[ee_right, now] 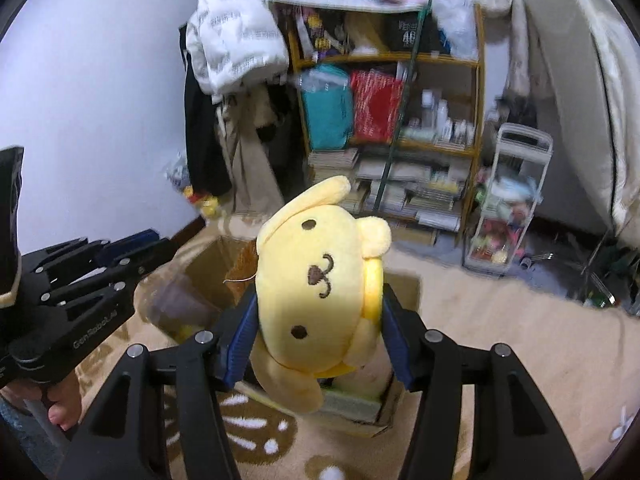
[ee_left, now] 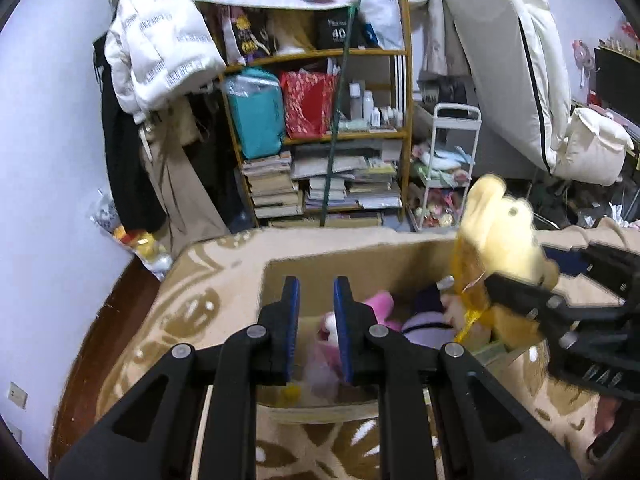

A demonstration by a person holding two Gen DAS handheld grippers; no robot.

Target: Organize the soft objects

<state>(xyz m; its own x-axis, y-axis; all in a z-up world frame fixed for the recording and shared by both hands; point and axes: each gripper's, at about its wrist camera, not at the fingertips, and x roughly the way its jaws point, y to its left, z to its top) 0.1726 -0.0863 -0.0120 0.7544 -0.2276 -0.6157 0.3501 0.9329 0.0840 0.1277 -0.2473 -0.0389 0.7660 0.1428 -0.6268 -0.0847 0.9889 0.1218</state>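
Note:
A yellow plush dog (ee_right: 320,280) with a stitched face hangs sideways between the blue pads of my right gripper (ee_right: 320,300), which is shut on it. From the left wrist view the same plush (ee_left: 500,232) and right gripper (ee_left: 520,268) hover over the right rim of an open cardboard box (ee_left: 348,250) on the rug. Inside the box lie a pink plush (ee_left: 380,306) and a purple one (ee_left: 428,320). My left gripper (ee_left: 316,284) is shut with nothing between its pads, above the box's near left side. It also shows at the left of the right wrist view (ee_right: 156,248).
A wooden bookshelf (ee_left: 320,120) packed with books and bags stands behind the box, a white cart (ee_left: 448,160) to its right. A white jacket (ee_left: 160,40) hangs at the left. A leaning mattress (ee_left: 500,60) is at the right. A person's bare foot (ee_right: 64,404) rests on the patterned rug (ee_left: 200,300).

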